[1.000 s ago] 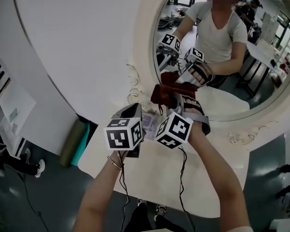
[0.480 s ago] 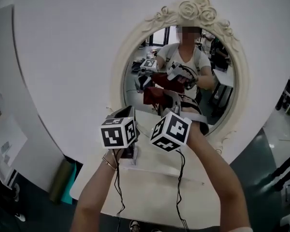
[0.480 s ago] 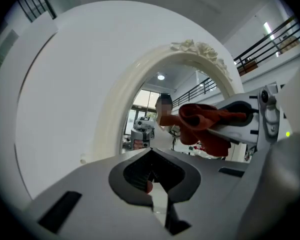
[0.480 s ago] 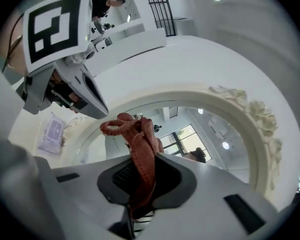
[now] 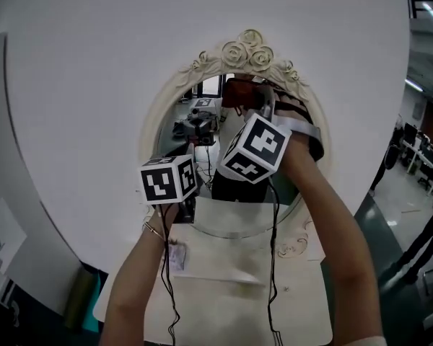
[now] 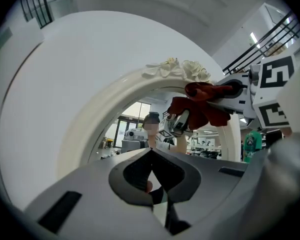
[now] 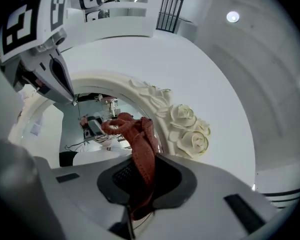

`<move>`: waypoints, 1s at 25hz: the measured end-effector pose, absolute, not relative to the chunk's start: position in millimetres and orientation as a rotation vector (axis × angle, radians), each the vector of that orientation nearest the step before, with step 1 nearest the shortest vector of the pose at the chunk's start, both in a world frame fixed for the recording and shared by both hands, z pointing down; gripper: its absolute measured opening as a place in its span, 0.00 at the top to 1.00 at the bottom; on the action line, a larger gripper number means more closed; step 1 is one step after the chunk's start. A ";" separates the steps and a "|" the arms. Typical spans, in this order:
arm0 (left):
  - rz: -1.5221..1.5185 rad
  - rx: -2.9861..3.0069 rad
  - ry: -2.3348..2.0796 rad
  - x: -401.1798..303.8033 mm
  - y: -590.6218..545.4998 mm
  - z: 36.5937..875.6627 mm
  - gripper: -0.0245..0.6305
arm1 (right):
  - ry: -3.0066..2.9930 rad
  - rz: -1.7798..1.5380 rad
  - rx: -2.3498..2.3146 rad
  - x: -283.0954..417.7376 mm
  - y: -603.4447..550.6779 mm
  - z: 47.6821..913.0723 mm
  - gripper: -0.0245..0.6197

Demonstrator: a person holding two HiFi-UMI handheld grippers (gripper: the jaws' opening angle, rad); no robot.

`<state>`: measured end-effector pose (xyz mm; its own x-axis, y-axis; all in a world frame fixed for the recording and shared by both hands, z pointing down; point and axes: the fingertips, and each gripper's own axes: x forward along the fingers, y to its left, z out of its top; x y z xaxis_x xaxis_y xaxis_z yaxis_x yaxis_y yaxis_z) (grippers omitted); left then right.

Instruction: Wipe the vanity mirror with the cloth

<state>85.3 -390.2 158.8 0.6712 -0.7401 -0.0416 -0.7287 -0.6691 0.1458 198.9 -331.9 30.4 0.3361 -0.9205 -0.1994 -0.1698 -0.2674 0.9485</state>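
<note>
The oval vanity mirror has a cream carved frame [image 5: 249, 49] with roses at its crest, seen also in the left gripper view [image 6: 175, 70] and the right gripper view [image 7: 187, 126]. My right gripper [image 7: 140, 184] is shut on a dark red cloth [image 7: 140, 144]. It holds the cloth [image 5: 239, 92] against the top of the glass [image 5: 202, 121], just under the roses. The cloth [image 6: 200, 106] hangs bunched from the jaws. My left gripper [image 6: 152, 184] is shut and holds nothing. Its marker cube [image 5: 167, 179] sits low and left, in front of the mirror's lower part.
A white tabletop [image 5: 224, 294] lies below the mirror, with a small card [image 5: 177, 256] near its left side. The white wall [image 5: 94, 85] surrounds the frame. Cables hang from both grippers over the table. A green roll [image 5: 79, 305] stands on the floor at left.
My right gripper has risen with the cloth from the mirror's lower half to its top under the roses. The left gripper stayed low. The head view has tilted upward.
</note>
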 end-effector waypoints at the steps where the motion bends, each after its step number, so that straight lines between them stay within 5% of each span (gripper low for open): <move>1: -0.147 2.771 -1.218 87.4 -389.7 157.0 0.96 | -0.976 -1.020 1.677 200.2 -332.4 26.5 0.87; 14: -0.033 2.768 -1.215 93.9 -392.9 199.0 0.96 | -1.034 -0.965 1.600 192.8 -351.6 75.8 0.87; 25: 0.194 2.679 -1.184 96.5 -372.6 316.9 0.96 | -1.213 -0.785 1.476 184.5 -352.7 228.8 0.87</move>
<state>96.5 -372.6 316.9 0.6694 -0.7149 0.2021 -0.7420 -0.6568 0.1342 184.5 -352.7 228.8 0.2785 -0.9534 0.1157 -0.2843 0.0333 0.9582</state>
